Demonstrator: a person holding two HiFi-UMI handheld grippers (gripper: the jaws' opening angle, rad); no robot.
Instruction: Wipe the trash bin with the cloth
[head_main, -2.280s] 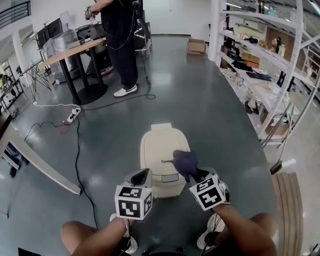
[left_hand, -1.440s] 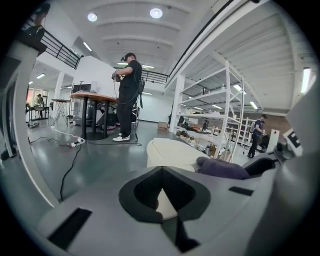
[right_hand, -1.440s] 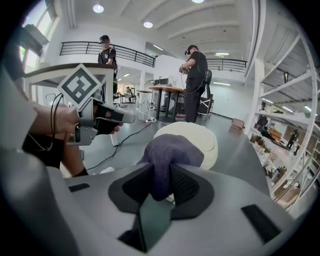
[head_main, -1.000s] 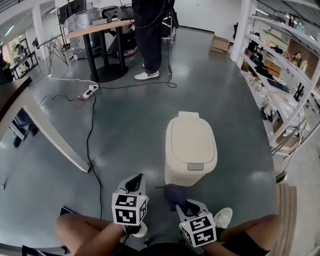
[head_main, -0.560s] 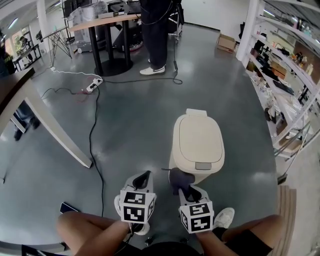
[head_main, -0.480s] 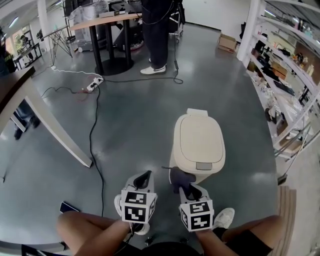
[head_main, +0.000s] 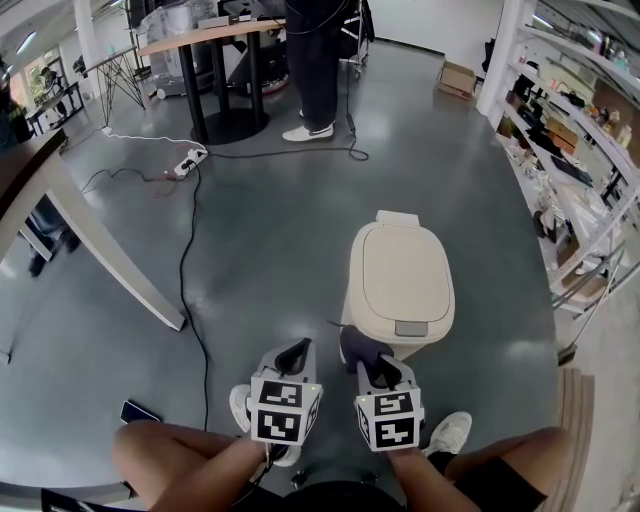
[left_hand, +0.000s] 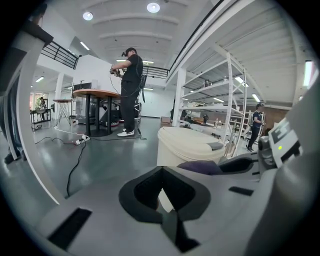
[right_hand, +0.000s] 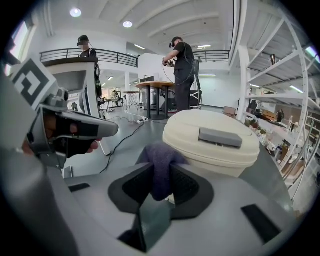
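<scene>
A cream trash bin (head_main: 402, 280) with a shut lid stands on the grey floor ahead of me. My right gripper (head_main: 378, 372) is shut on a dark purple cloth (head_main: 360, 347), which sits against the bin's near lower-left side. In the right gripper view the cloth (right_hand: 159, 161) bulges up between the jaws, with the bin (right_hand: 210, 145) close behind it. My left gripper (head_main: 293, 356) hovers beside the right one, left of the bin, its jaws together and holding nothing. In the left gripper view the left gripper (left_hand: 162, 187) frames the bin (left_hand: 186, 145) and the cloth (left_hand: 200, 166).
A black cable (head_main: 184, 270) and a power strip (head_main: 190, 160) lie on the floor to the left. A slanted white table leg (head_main: 110, 265) is further left. A person (head_main: 315, 60) stands by a far table. Shelving (head_main: 590, 150) runs along the right.
The right gripper has carried the cloth from the bin's lid down to its near lower side. The two grippers have come closer together.
</scene>
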